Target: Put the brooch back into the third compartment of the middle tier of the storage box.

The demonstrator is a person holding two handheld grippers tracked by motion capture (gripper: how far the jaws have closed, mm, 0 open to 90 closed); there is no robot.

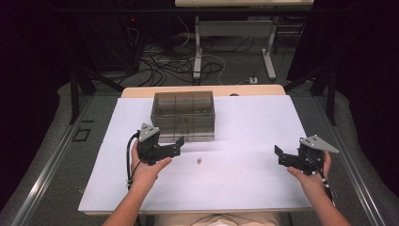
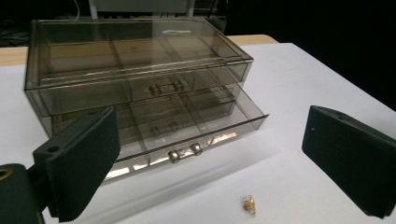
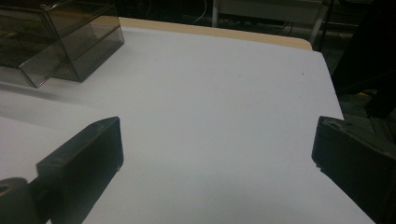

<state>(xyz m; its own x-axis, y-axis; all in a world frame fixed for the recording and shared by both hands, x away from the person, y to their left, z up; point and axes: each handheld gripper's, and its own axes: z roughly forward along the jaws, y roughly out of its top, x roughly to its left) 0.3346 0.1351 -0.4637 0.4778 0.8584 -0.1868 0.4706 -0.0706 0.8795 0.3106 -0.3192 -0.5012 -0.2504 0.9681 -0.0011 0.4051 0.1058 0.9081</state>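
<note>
A smoky clear plastic drawer box [image 1: 183,113] stands at the back middle of the white table. Its bottom drawer [image 2: 187,135] is pulled out a little, its small metal handle [image 2: 185,152] facing me; the upper drawer [image 2: 140,86] is pushed in. A tiny gold trinket [image 1: 199,161] lies on the table in front of the box, also seen low between the jaws as the trinket [image 2: 250,204]. My left gripper [image 1: 179,146] is open, just in front of the box's left corner. My right gripper [image 1: 278,155] is open over bare table at the right, nothing between its jaws.
The white table top [image 1: 244,122] ends in a wooden edge [image 1: 202,90] at the back. Beyond it are cables on the floor and white desk legs [image 1: 197,52]. Dark frame posts [image 1: 74,89] stand at both sides.
</note>
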